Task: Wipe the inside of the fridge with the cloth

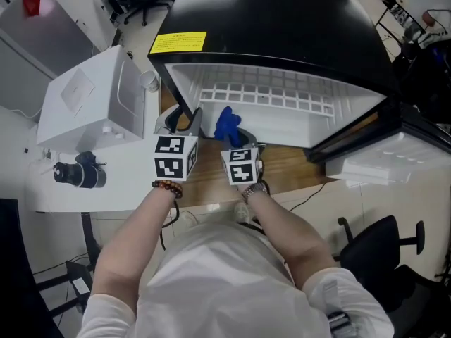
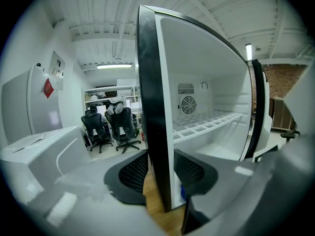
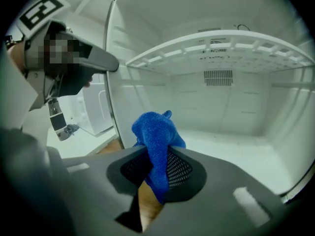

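Observation:
A small fridge with a black top stands open on a wooden table; its inside is white, with a wire shelf. My left gripper is shut on the front edge of the fridge's left side wall, one pad on each face. My right gripper is shut on a blue cloth just in front of the opening. In the right gripper view the cloth sticks up between the pads of the right gripper, with the fridge floor and shelf beyond.
The fridge door hangs open at the right. A white boxy appliance and a black camera-like object sit on a white table to the left. A black office chair stands at the lower right.

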Motion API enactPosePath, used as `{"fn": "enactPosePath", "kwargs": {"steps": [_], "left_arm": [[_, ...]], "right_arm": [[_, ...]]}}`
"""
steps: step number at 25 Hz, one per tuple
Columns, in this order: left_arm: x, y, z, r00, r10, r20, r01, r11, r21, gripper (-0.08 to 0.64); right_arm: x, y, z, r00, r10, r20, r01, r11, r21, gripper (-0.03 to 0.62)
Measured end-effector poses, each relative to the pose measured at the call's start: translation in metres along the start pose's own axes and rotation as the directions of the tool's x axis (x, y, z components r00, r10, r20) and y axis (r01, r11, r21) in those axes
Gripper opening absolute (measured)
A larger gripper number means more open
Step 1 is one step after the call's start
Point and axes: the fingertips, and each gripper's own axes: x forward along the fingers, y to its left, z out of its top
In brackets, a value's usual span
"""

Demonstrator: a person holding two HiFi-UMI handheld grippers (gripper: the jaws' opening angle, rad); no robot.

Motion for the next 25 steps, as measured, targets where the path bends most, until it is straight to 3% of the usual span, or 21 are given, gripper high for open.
{"fn": "enactPosePath", "kwargs": {"steps": [7,25], "left_arm": [[0.001,-0.001,0.001,1.0,-0.017,-0.009,0.018,1.0,0.026,0.156],[0.001,0.001,-0.001,1.0,-0.016,0.005,0.016,1.0,0.001,0.158]], "right_arm": [[0.032,0.021,-0.018,0.996,0.013,-0.085,-0.017,0.998,-0.052,0.072],[-0.002,-0.064,-0.04,0.986,-0.14,-0.096,0.141,0.99,0.004,0.072]]}}
